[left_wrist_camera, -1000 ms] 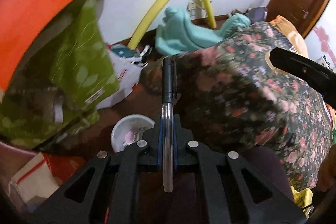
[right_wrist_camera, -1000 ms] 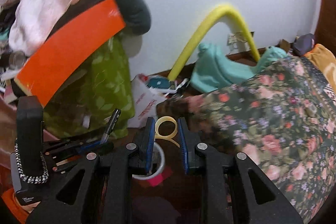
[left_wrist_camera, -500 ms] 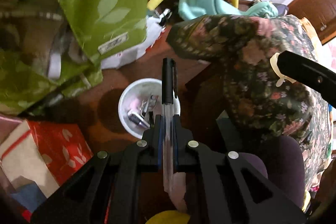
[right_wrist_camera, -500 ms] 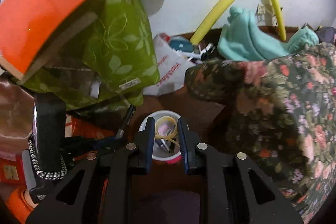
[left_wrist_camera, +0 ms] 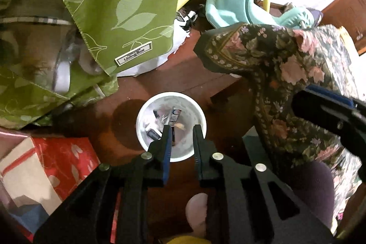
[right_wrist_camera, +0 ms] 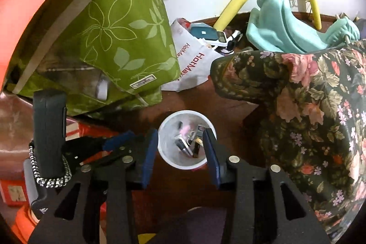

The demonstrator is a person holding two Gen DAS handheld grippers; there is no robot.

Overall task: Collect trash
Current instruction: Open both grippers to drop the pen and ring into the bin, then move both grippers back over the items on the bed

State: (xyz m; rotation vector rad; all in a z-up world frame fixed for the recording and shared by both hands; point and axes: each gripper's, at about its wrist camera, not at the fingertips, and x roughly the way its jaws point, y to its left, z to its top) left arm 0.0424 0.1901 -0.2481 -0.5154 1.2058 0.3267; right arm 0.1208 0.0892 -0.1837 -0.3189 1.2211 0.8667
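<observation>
Both grippers — left gripper (left_wrist_camera: 180, 129) and right gripper (right_wrist_camera: 180, 133) — opening with nothing between them over the white cup (left_wrist_camera: 143, 114) of trash on the floor; a downward drift could tip it.

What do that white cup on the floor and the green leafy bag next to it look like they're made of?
White cup: probably thin plastic, maybe coated paper; smooth, slightly glossy wall with a thin rolled rim. Green bag: woven fabric with a soft sheen; it folds, has a stitched hem and a sewn-on label. Floor: looks like dark polished wood.
</observation>
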